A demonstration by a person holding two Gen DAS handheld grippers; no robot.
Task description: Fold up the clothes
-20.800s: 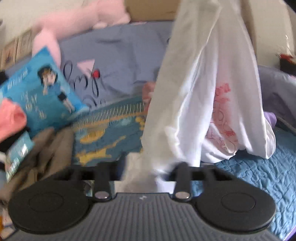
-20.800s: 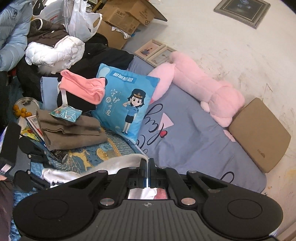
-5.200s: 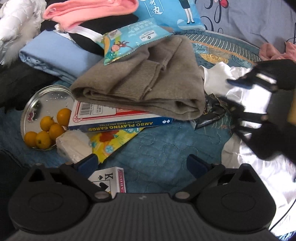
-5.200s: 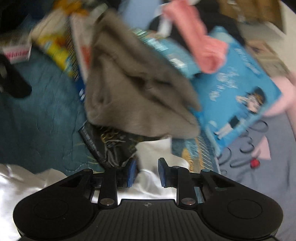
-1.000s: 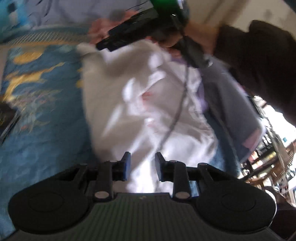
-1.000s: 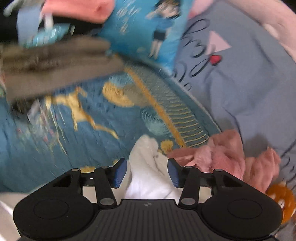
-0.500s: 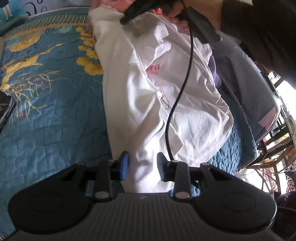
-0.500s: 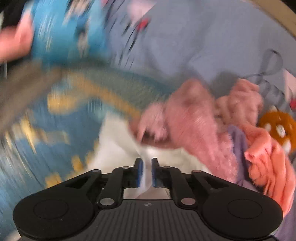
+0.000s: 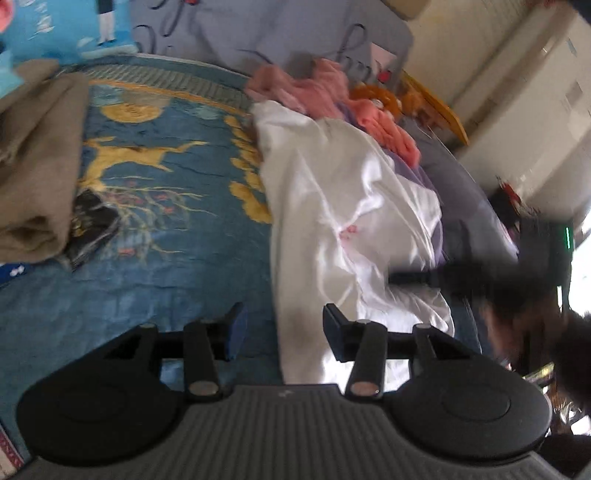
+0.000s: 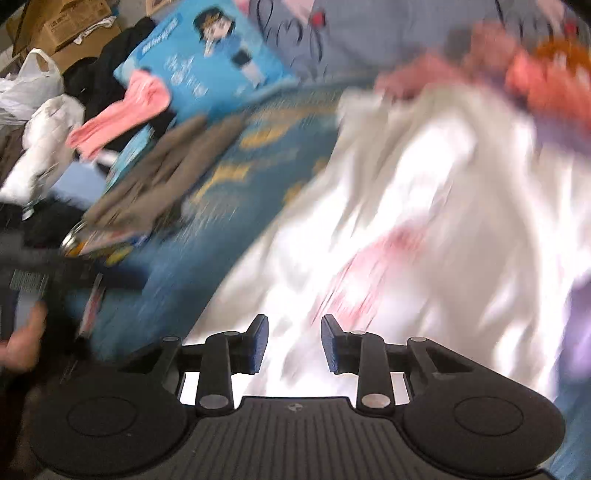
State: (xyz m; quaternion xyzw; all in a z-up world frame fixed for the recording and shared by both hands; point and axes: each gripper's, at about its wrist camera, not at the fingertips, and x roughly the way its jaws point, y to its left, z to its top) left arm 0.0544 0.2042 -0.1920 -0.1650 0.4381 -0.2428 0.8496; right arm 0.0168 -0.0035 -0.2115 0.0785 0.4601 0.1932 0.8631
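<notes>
A white garment (image 9: 332, 206) with a pink print lies crumpled lengthwise on the blue quilt (image 9: 155, 236). My left gripper (image 9: 282, 325) hovers over its near end. The jaws are opening and the cloth's left edge lies loose beneath the gap, unpinched. In the left wrist view my right gripper (image 9: 461, 277) shows as a dark blur over the garment's right side. The right wrist view is blurred by motion. There my right gripper (image 10: 293, 332) is above the white garment (image 10: 424, 229), jaws opening, with nothing gripped. A hand and the left gripper (image 10: 22, 280) sit at its left edge.
A folded brown sweater (image 9: 33, 158) and a black packet (image 9: 92, 221) lie left on the quilt. A blue cartoon pillow (image 10: 207, 62), a pink garment (image 10: 122, 110) and a cardboard box (image 10: 55, 18) are farther back. Pink and orange clothes (image 9: 314, 85) pile at the garment's far end.
My right gripper let go of the white cloth at the far end and swung back over the garment's middle and right side. My left gripper's jaws widened.
</notes>
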